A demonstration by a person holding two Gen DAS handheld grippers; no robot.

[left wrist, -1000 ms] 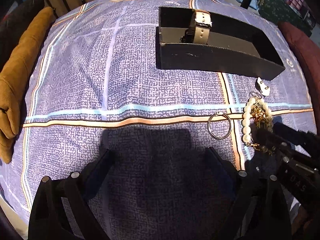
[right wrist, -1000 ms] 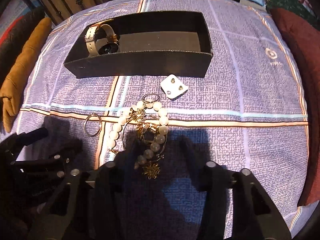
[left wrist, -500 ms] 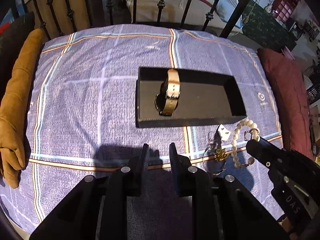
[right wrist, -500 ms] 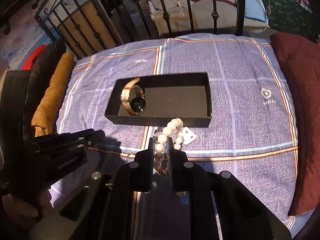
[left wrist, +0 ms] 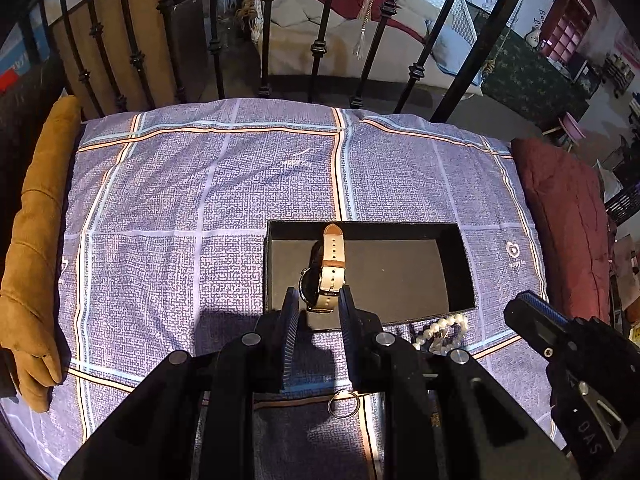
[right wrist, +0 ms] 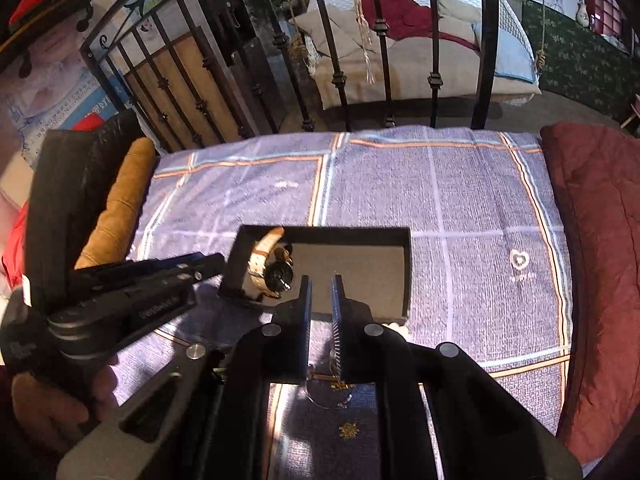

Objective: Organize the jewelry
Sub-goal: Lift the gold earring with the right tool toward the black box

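Left tool [left wrist: 319, 294] just closed partway, empty; right tool [right wrist: 321, 280] closed; watch [left wrist: 334, 264] in box [left wrist: 404, 314] ahead.

Home bedroom, iron bedstead [left wrist: 320, 52], bedspread [left wrist: 200, 200], cushions [left wrist: 568, 216]

A black box [left wrist: 370, 276] (beige-strapped watch [left wrist: 332, 268] inside) sits on blue-grey plaid cloth [left wrist: 208, 208].

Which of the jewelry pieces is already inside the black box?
The watch with the beige strap. It sits at the left end of the black box, while the pearl bracelet and the metal ring lie on the blue cloth outside it.
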